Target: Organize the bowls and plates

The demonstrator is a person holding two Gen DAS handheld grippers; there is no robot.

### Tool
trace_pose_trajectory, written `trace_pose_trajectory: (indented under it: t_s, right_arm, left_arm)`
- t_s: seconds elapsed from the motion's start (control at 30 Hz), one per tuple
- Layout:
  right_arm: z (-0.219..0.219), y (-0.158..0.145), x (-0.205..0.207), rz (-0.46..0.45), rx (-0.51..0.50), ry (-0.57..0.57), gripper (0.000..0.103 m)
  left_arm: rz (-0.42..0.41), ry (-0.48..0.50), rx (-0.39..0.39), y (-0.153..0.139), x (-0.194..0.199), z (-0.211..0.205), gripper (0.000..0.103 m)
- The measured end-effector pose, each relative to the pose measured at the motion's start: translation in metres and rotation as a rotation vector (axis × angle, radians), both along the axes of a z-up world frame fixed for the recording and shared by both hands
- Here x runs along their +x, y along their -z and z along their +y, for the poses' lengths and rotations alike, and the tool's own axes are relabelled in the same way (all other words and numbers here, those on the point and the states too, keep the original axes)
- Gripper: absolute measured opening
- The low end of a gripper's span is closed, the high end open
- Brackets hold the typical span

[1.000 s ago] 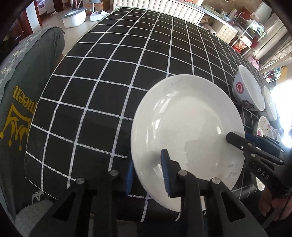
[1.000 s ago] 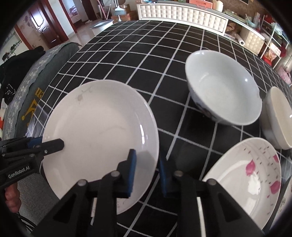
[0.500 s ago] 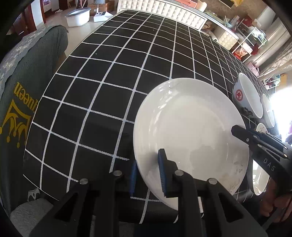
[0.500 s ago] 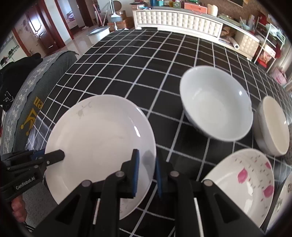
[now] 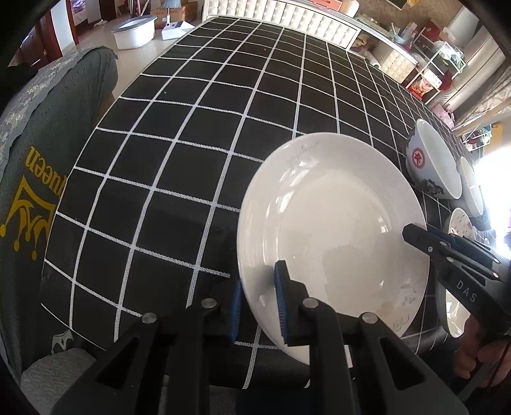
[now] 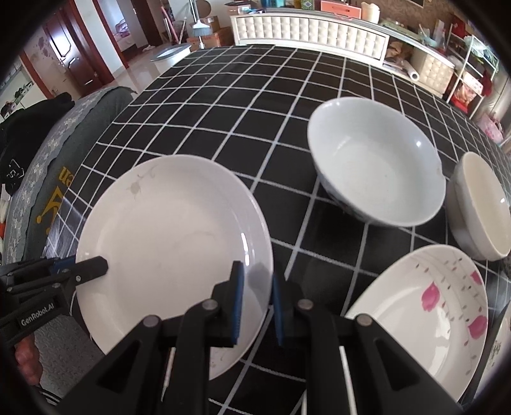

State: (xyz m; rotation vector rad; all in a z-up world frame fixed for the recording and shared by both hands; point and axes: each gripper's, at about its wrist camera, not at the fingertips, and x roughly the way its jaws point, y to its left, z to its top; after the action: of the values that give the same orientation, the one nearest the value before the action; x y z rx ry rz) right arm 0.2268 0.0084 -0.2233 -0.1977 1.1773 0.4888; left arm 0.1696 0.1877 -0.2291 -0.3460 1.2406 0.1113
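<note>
White porcelain fills the near part of both views: the plain white plate (image 5: 332, 242) sits at the near edge of the table, and you hold it from two sides. Your left gripper (image 5: 258, 301) has its blue pads on the plate's near-left rim, one pad on top and the other below the rim; its jaws have just been closing, and they now clamp the rim between them. Your right gripper (image 6: 255, 303) grips the opposite rim in the same way, one pad over the plate and one under it, and its jaws have also just closed on the rim. In the left wrist view the plate looks tilted, with its left edge raised off the black checked tablecloth (image 5: 179, 134). Just beside the plate, to its right in the right wrist view, lies a flowered plate (image 6: 424, 313) with pink petals. Further back stands a large white bowl (image 6: 377, 162), and just beside it on the right a smaller cream bowl (image 6: 482, 207). To the left of the table a grey cloth with yellow letters (image 5: 28, 198) covers a seat. Far behind, a white tufted cabinet (image 6: 306, 28) stands along the wall.
</note>
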Motion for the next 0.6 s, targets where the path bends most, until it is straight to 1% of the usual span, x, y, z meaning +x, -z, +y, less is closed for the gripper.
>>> trace_pose_trajectory:
  t_s: [0.1, 0.2, 0.33, 0.43, 0.6]
  right_arm:
    - [-0.007, -0.005, -0.001, 0.012, 0.025, 0.005, 0.021]
    - [-0.019, -0.023, -0.009, -0.021, 0.041, 0.011, 0.021]
    - [-0.039, -0.048, -0.021, -0.066, 0.071, 0.025, 0.021]
    - [-0.061, -0.068, -0.030, -0.102, 0.085, 0.040, 0.021]
    - [-0.096, -0.093, -0.043, -0.149, 0.105, 0.082, 0.021]
  left_arm:
    - [0.019, -0.025, 0.010, -0.004, 0.000, 0.003, 0.017]
    - [-0.004, -0.035, 0.025, -0.020, -0.008, 0.000, 0.017]
    - [-0.031, -0.043, 0.075, -0.047, -0.019, -0.009, 0.017]
    - [-0.084, -0.009, 0.059, -0.072, -0.025, -0.030, 0.017]
    - [-0.143, 0.066, 0.037, -0.101, -0.030, -0.072, 0.017]
